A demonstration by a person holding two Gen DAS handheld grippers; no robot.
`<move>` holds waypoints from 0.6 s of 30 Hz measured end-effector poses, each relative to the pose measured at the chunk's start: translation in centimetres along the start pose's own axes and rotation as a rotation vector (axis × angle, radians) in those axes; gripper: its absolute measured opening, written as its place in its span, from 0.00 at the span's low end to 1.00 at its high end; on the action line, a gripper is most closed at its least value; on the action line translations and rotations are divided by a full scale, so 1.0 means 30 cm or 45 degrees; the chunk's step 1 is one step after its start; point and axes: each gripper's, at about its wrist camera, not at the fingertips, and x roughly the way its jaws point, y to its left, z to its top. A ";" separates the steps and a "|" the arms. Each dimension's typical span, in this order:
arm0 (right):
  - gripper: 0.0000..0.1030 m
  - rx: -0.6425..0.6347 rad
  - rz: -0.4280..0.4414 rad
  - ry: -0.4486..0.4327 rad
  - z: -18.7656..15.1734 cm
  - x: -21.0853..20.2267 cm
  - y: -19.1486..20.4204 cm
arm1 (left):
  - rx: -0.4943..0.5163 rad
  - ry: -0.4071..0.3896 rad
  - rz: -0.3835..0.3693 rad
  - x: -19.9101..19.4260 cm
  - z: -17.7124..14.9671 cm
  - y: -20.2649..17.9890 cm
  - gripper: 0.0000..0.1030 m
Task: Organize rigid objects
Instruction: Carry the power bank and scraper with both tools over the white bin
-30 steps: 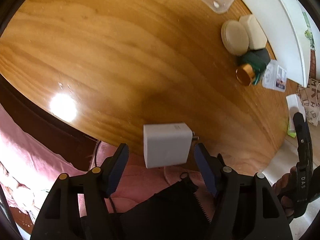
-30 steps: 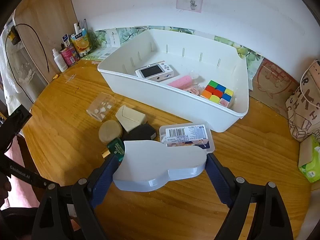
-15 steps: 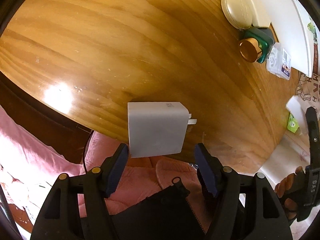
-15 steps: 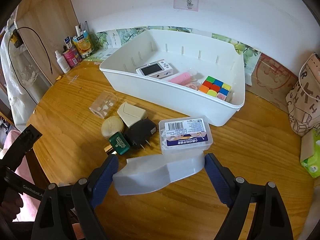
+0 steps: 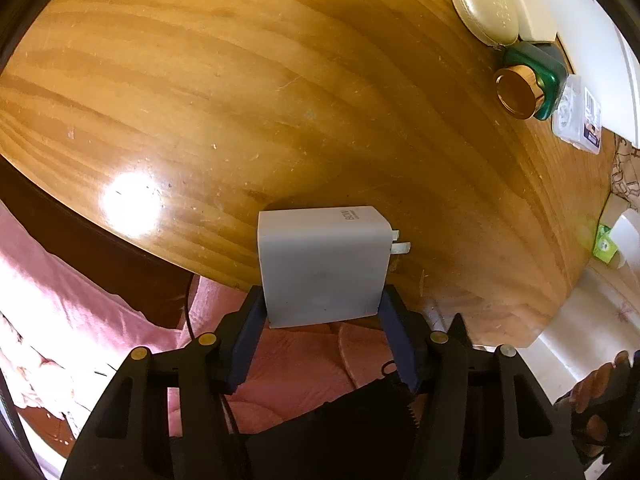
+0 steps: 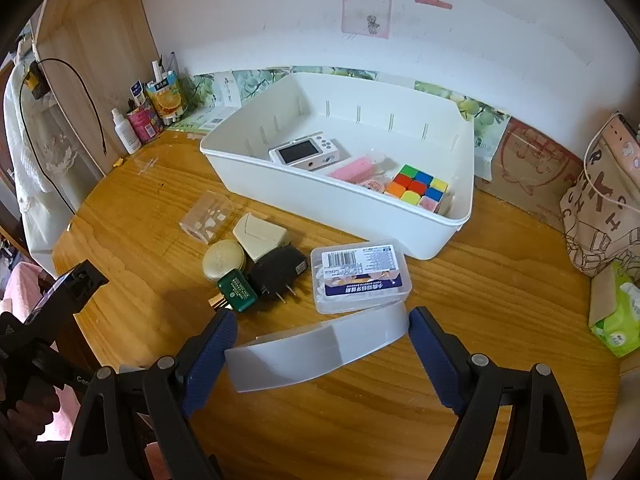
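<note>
My left gripper point(image 5: 322, 312) is shut on a white charger block point(image 5: 322, 264), prongs pointing right, held over the near edge of the wooden table point(image 5: 240, 80). My right gripper point(image 6: 320, 344) is shut on a pale flat plastic lid-like piece point(image 6: 316, 346), held just above the table in front of a clear labelled box point(image 6: 360, 276). A white bin point(image 6: 340, 204) behind holds a small camera point(image 6: 306, 154), a pink item point(image 6: 354, 169) and a colour cube point(image 6: 420, 188). Loose on the table: black adapter point(image 6: 278, 272), green bottle point(image 6: 236, 292), round cream case point(image 6: 223, 258), cream box point(image 6: 260, 234), clear pack point(image 6: 208, 220).
Bottles and cups point(image 6: 148, 120) stand at the back left by a wooden side panel. A patterned bag point(image 6: 600, 216) and a green tissue pack point(image 6: 616, 320) sit at the right. The person's pink clothing point(image 5: 300, 360) lies below the left gripper.
The left gripper has closed onto the white charger, which now sits between its fingers. The right gripper has tilted and lowered its plastic piece, with the bin seen farther away.
</note>
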 end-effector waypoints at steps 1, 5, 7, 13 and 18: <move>0.85 -0.001 -0.002 -0.005 0.004 -0.002 -0.002 | 0.011 -0.006 0.014 -0.007 0.001 -0.007 0.59; 0.85 -0.007 -0.013 -0.029 0.025 -0.012 -0.009 | 0.035 -0.036 0.030 -0.032 0.012 -0.025 0.59; 0.85 -0.010 -0.017 -0.039 0.033 -0.016 -0.009 | 0.042 -0.058 0.030 -0.064 0.016 -0.033 0.58; 0.85 -0.037 -0.016 -0.083 0.070 -0.032 -0.014 | 0.070 -0.170 0.033 -0.194 0.039 -0.056 0.57; 0.85 -0.065 -0.013 -0.141 0.107 -0.043 -0.013 | 0.119 -0.318 0.073 -0.318 0.052 -0.096 0.57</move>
